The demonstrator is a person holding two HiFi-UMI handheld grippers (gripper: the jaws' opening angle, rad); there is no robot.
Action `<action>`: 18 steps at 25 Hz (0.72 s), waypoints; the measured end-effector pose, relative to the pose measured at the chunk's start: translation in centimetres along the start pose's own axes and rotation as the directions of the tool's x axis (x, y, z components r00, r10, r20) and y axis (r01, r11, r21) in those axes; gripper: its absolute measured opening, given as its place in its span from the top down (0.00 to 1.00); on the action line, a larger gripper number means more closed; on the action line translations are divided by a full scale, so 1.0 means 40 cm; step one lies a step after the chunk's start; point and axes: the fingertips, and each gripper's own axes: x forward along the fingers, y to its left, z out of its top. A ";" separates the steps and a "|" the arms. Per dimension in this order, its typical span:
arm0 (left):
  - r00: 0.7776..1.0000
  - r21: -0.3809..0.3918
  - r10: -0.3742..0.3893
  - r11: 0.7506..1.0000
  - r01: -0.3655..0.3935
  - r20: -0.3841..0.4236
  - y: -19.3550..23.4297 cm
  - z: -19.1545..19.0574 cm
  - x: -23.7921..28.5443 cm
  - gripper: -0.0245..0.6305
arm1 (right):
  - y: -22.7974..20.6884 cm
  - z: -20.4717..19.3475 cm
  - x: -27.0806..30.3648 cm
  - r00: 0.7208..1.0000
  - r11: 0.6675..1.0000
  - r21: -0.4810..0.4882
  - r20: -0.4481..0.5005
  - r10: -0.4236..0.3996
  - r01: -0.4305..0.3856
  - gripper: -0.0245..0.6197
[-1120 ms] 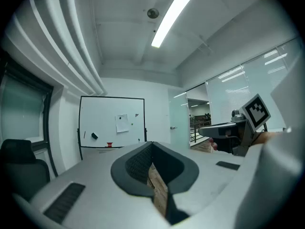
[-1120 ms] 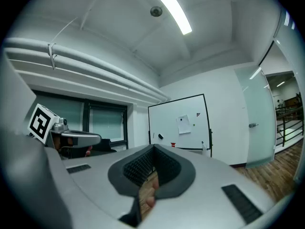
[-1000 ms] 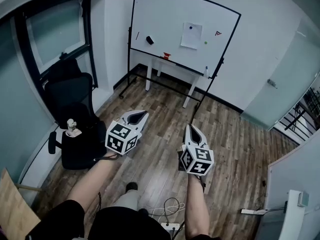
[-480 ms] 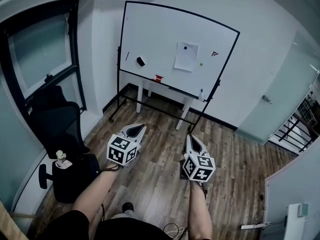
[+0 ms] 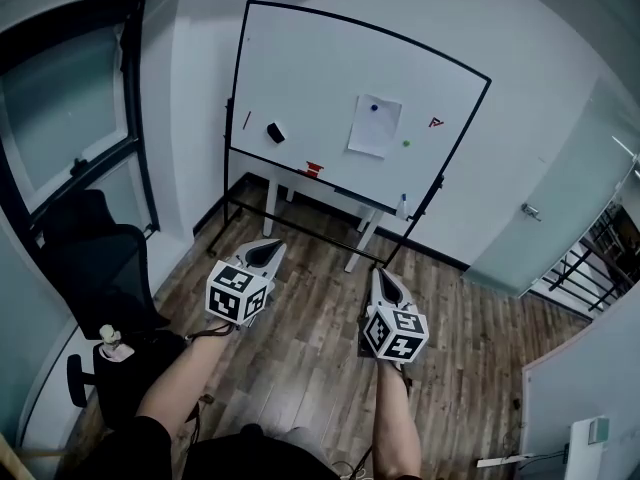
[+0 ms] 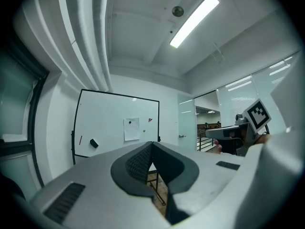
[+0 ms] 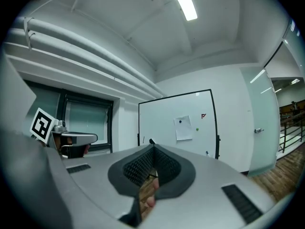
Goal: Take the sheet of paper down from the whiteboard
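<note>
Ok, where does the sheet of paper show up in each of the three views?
Head view: the sheet of paper is upper centre, on the whiteboard, right of the board's middle.
Left gripper view: the sheet is left of centre, just above the jaws.
Right gripper view: the sheet is right of centre, above the jaws.
Shared landmark: the red mark sits up and right of the sheet in every view.

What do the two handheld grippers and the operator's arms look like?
Both are the same build. The left gripper and right gripper each have a pale grey shell that tapers to a pointed claw. The claw is lined with black ribbed pads. Each carries a white cube with black square markers at the rear. The forearms are bare, and a dark short sleeve shows on the left.
</note>
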 end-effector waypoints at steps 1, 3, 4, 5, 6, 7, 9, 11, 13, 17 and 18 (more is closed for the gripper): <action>1.000 0.000 -0.001 1.000 0.001 0.002 0.013 0.001 0.013 0.93 | -0.003 0.001 0.019 1.000 1.000 0.002 0.001 -0.001 0.001 0.92; 1.000 -0.001 -0.003 1.000 0.003 0.003 0.036 0.000 0.040 0.93 | -0.010 0.000 0.055 1.000 1.000 0.005 0.002 -0.003 0.003 0.92; 1.000 -0.001 -0.005 1.000 0.005 0.002 0.048 -0.001 0.055 0.93 | -0.014 -0.002 0.073 1.000 1.000 0.005 0.001 -0.004 0.004 0.92; 1.000 0.000 -0.008 1.000 0.008 0.001 0.060 -0.002 0.072 0.93 | -0.019 -0.004 0.093 1.000 1.000 0.005 0.000 -0.006 0.006 0.92; 1.000 0.001 -0.010 1.000 0.010 0.000 0.073 -0.004 0.091 0.93 | -0.025 -0.005 0.114 1.000 1.000 0.008 0.000 -0.008 0.008 0.92; 1.000 0.001 -0.012 1.000 0.012 -0.001 0.087 -0.005 0.112 0.93 | -0.032 -0.007 0.136 1.000 1.000 0.010 0.000 -0.009 0.009 0.92; 1.000 0.004 -0.014 1.000 0.014 -0.002 0.112 -0.007 0.159 0.93 | -0.051 -0.008 0.184 1.000 1.000 0.009 0.002 -0.011 0.011 0.92; 1.000 0.011 -0.019 1.000 0.019 -0.004 0.137 -0.009 0.212 0.93 | -0.073 -0.008 0.238 1.000 1.000 0.008 0.004 -0.014 0.014 0.92; 1.000 0.015 -0.022 1.000 0.022 -0.007 0.167 -0.008 0.268 0.93 | -0.095 -0.006 0.296 1.000 1.000 0.009 0.005 -0.015 0.015 0.92; 1.000 0.021 -0.026 0.999 0.026 -0.007 0.232 0.012 0.391 0.93 | -0.142 0.018 0.419 1.000 1.000 0.005 0.008 -0.015 0.015 0.92; 1.000 0.024 -0.028 0.999 0.028 -0.006 0.247 0.018 0.423 0.93 | -0.155 0.025 0.449 1.000 1.000 0.005 0.011 -0.015 0.015 0.92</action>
